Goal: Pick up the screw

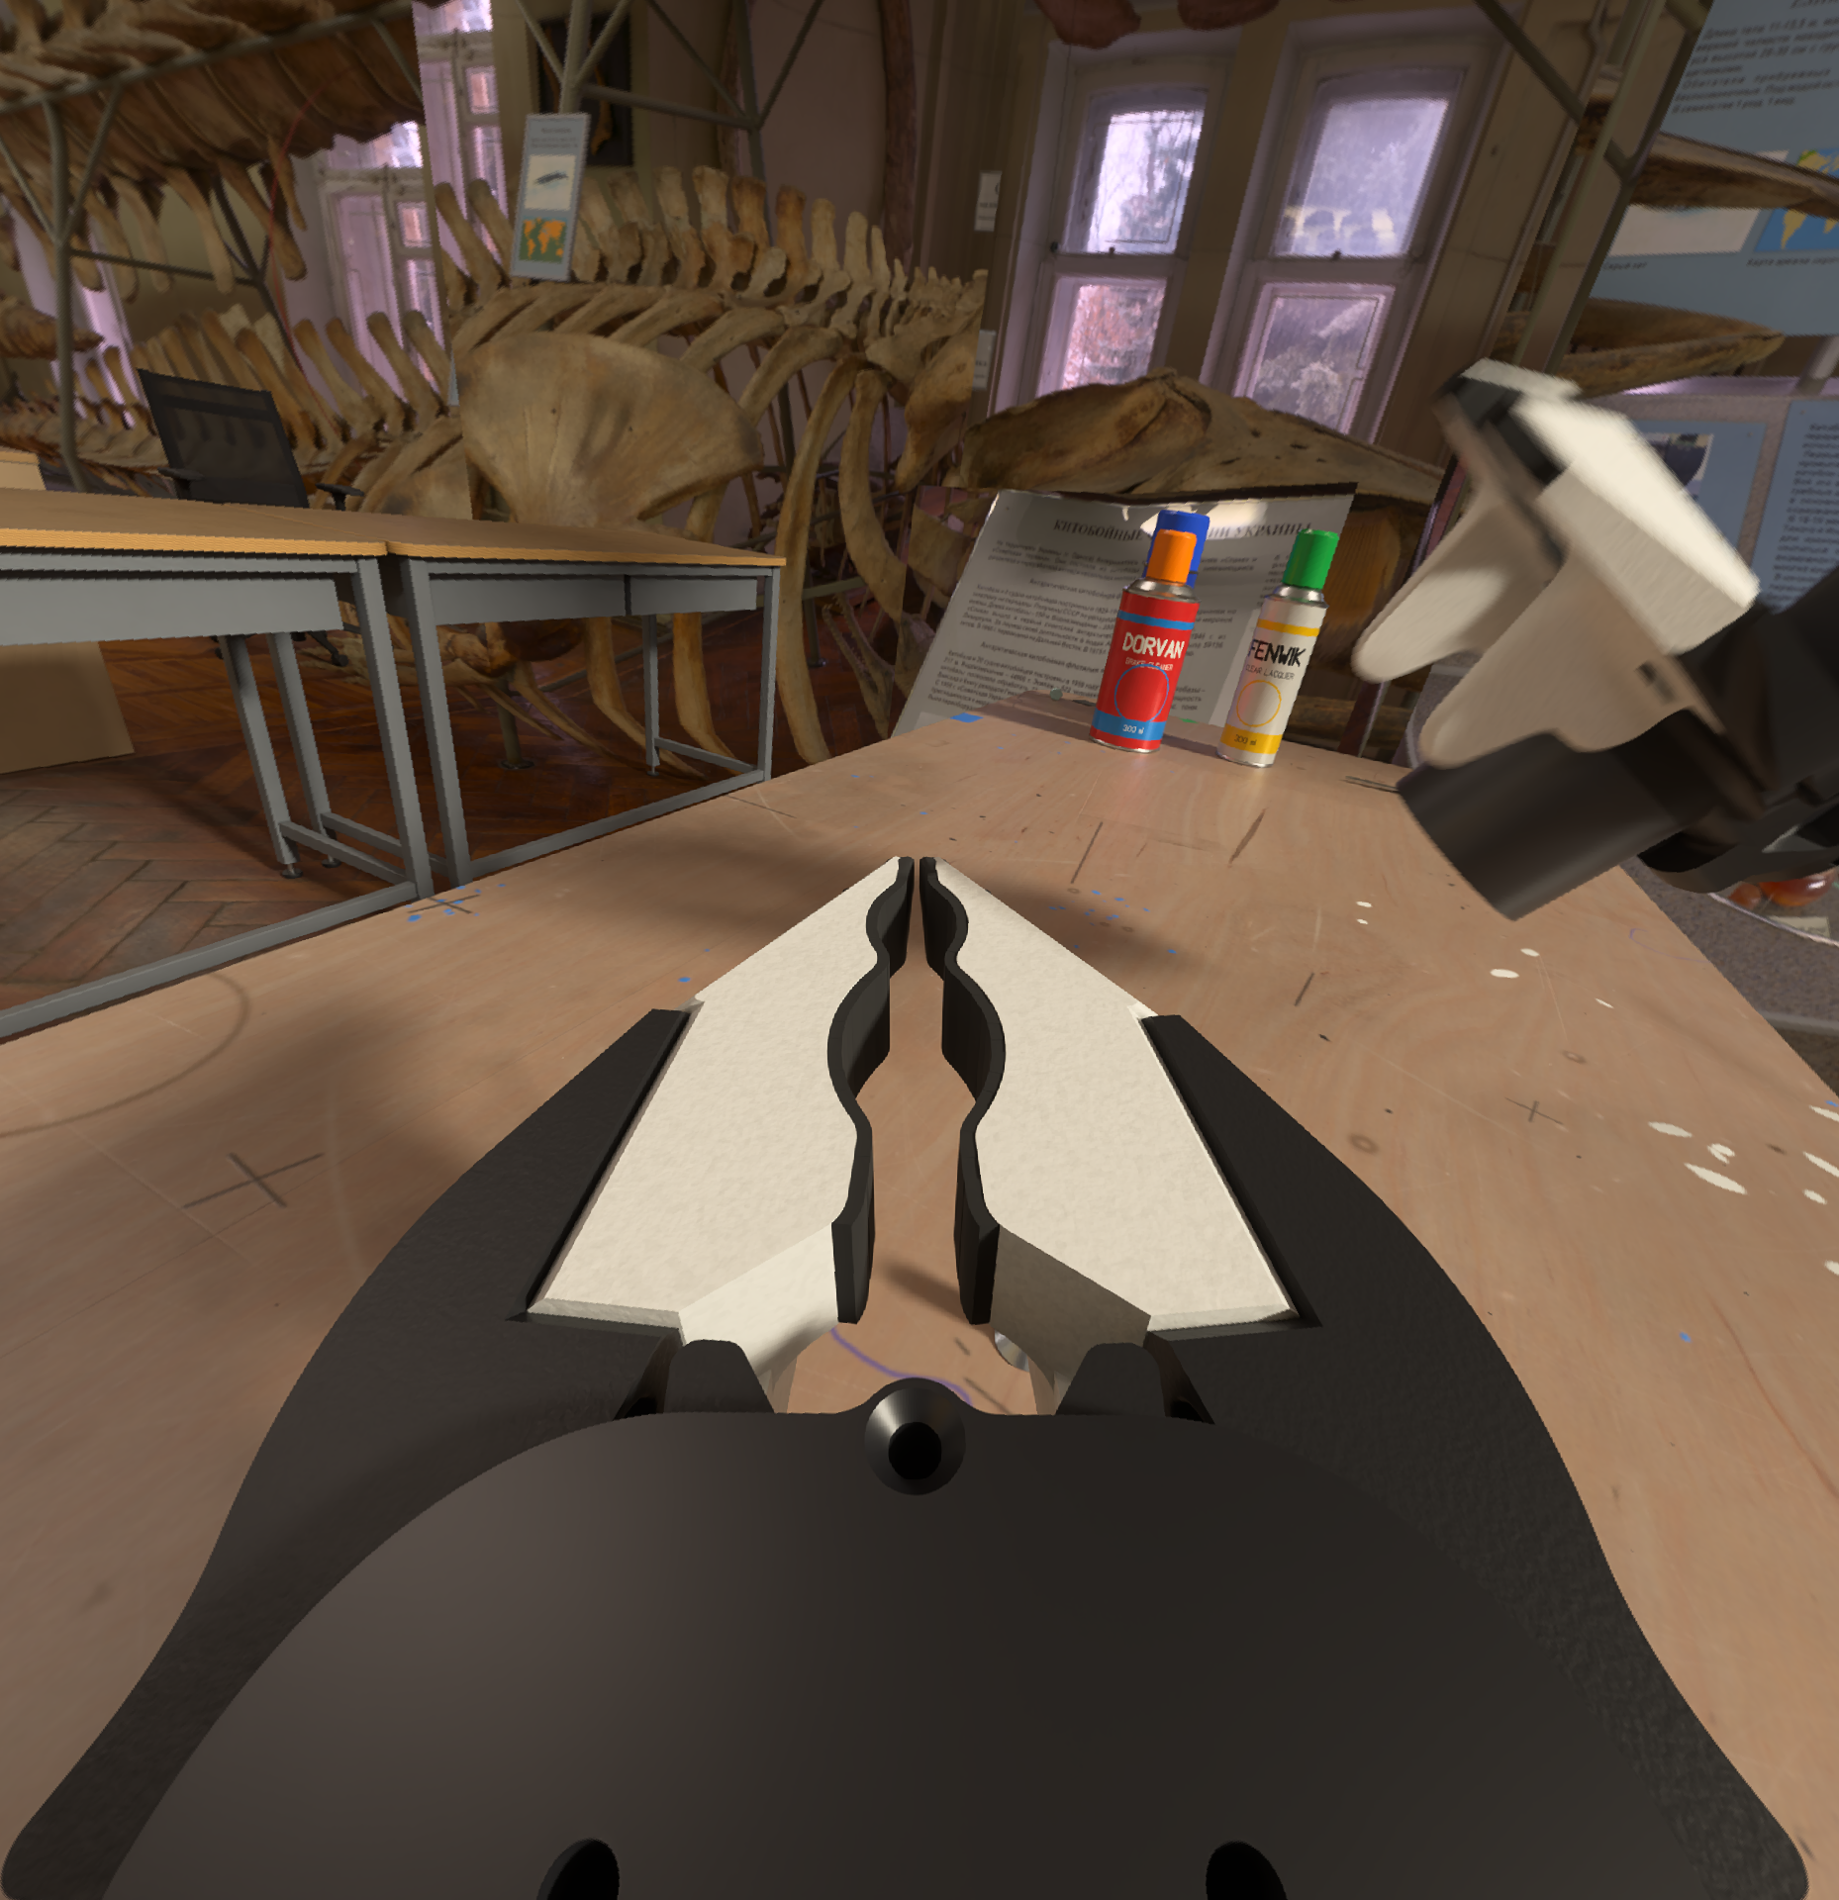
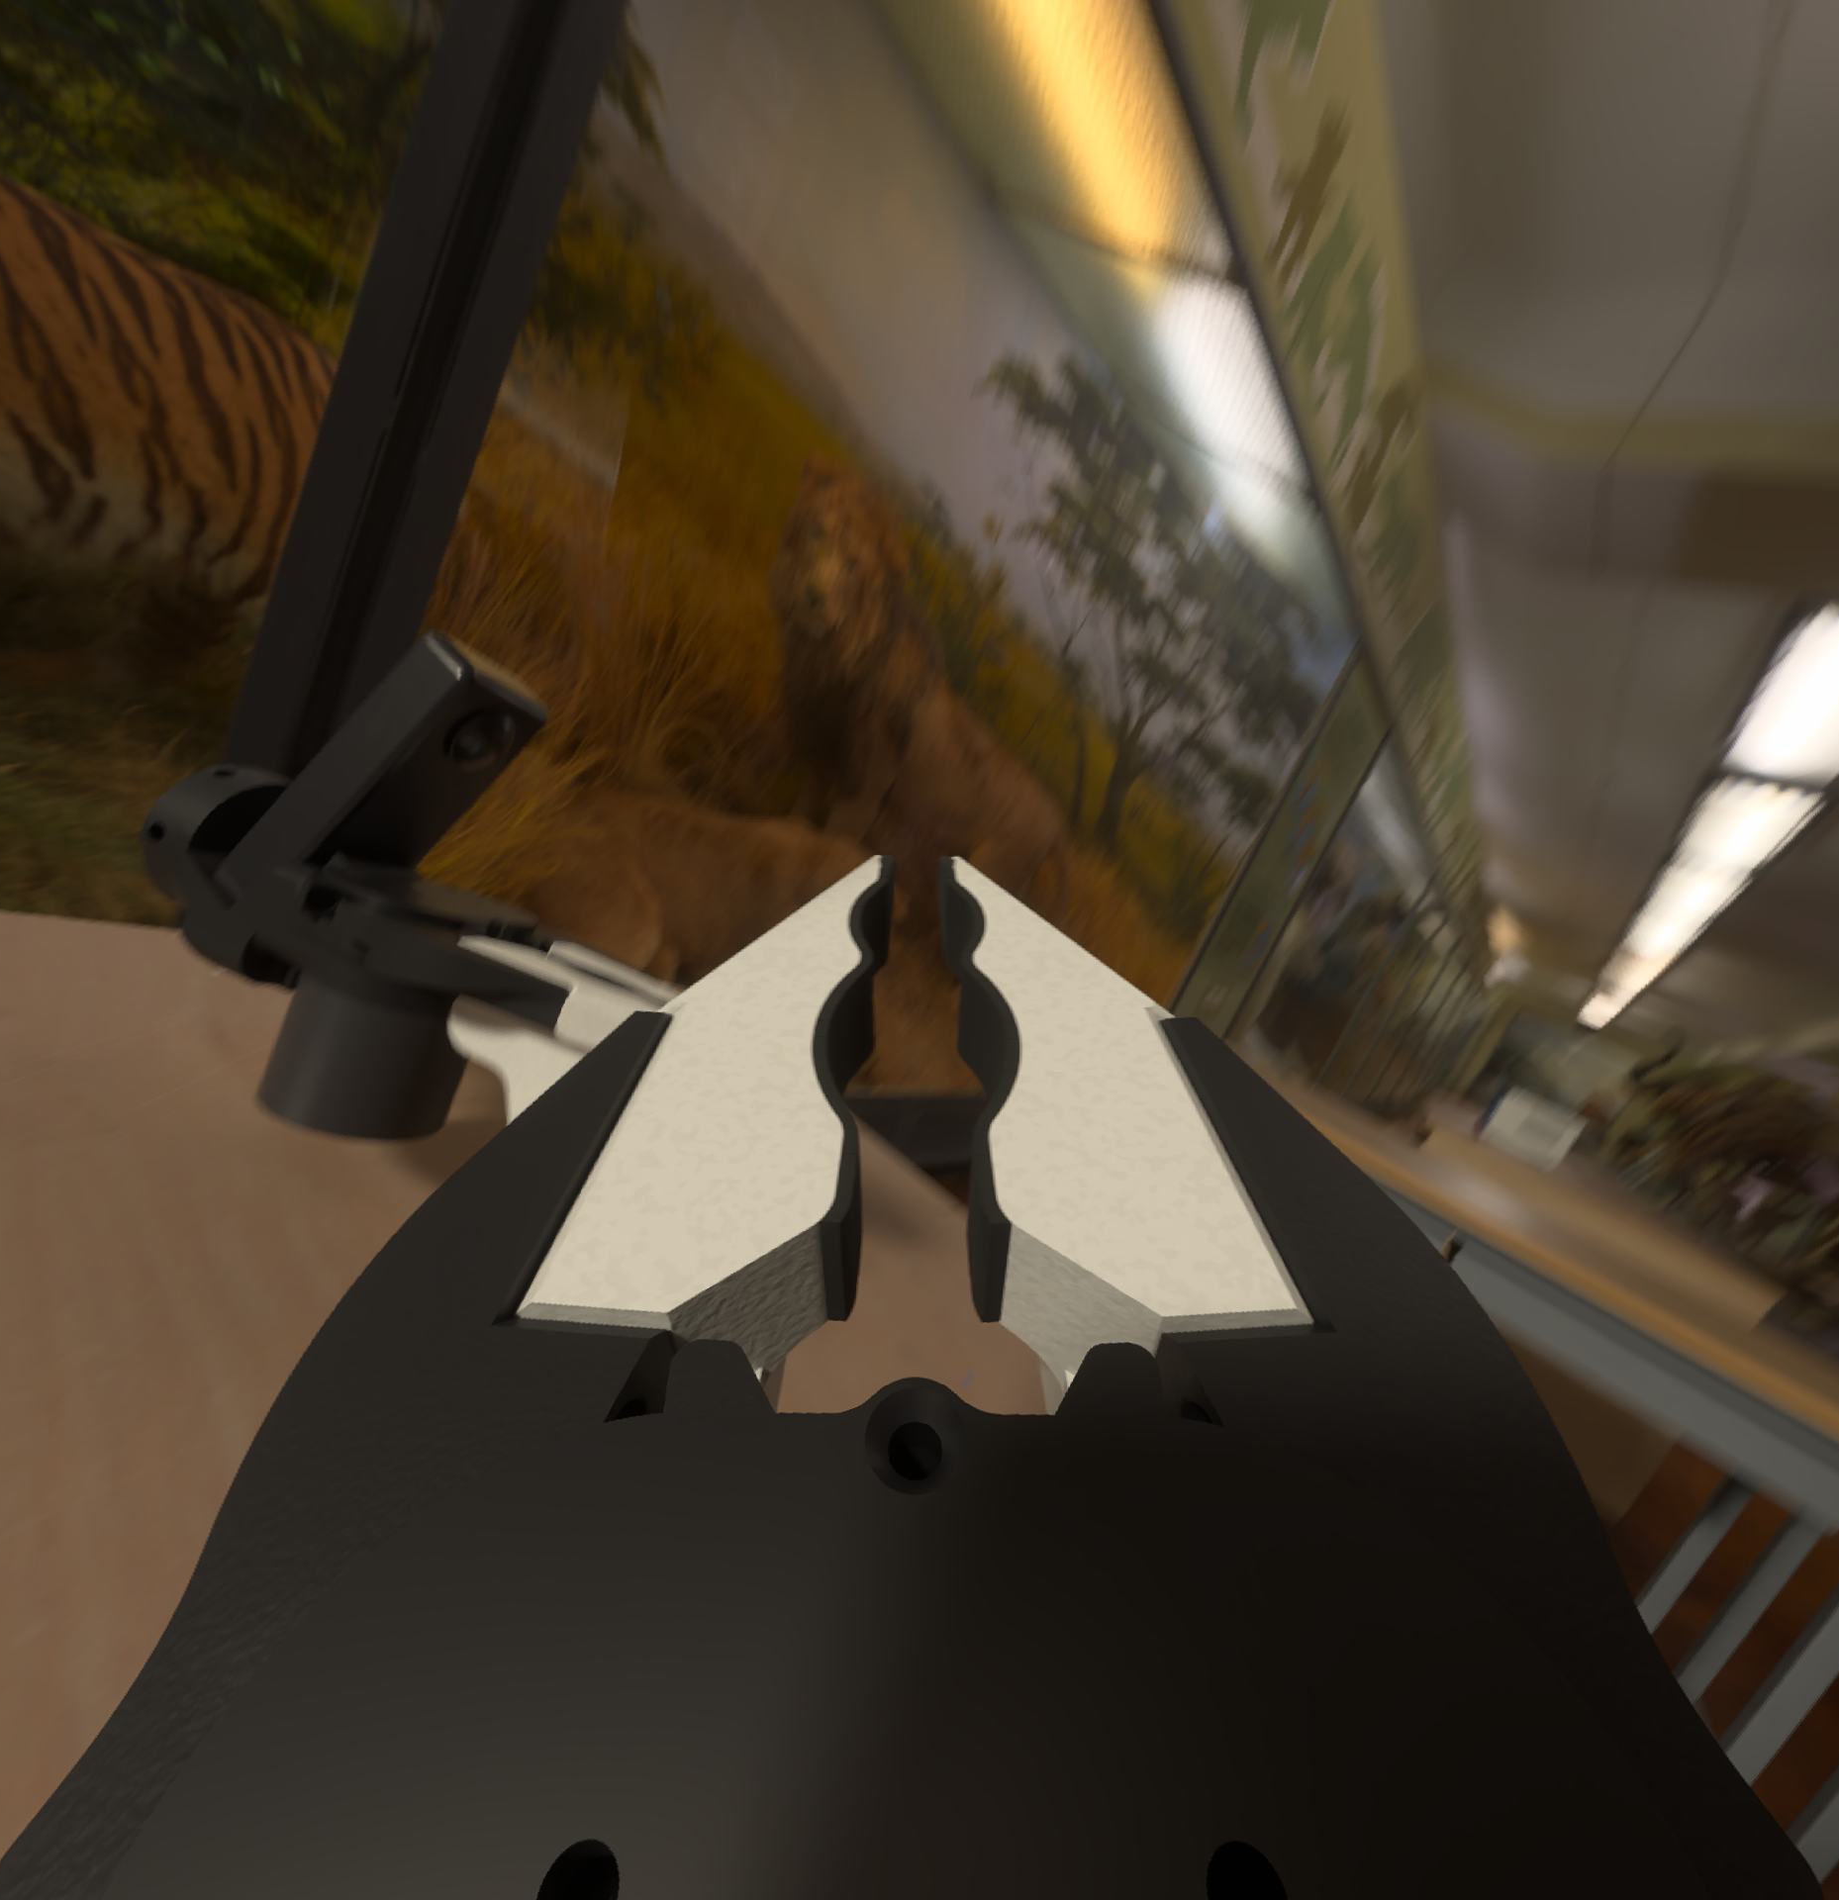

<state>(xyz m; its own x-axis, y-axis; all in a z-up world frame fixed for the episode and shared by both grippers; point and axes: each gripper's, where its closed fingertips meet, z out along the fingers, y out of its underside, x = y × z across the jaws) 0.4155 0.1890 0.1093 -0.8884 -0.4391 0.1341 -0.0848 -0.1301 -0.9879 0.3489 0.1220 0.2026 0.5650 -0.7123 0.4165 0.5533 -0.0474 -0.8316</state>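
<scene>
A small shiny metal piece [image 1: 1010, 1349], perhaps the screw, lies on the wooden table [image 1: 1306, 1028]. It sits under the base of my left gripper's fingers and is mostly hidden. My left gripper [image 1: 915, 869] hovers low over the table, its jaws shut with nothing between them. My right gripper [image 2: 915, 874] has its jaws nearly together with a narrow gap and holds nothing. It points past the table's edge. It also shows raised at the upper right of the left wrist view [image 1: 1404, 709]. The left gripper's body [image 2: 309, 905] shows low over the table in the right wrist view.
A red spray can [image 1: 1142, 658] and a yellow-and-white spray can [image 1: 1270, 668] stand at the table's far edge before a leaning placard [image 1: 1039, 586]. The table's left edge [image 1: 586, 833] runs diagonally. Grey-framed desks [image 1: 381, 586] stand beyond it.
</scene>
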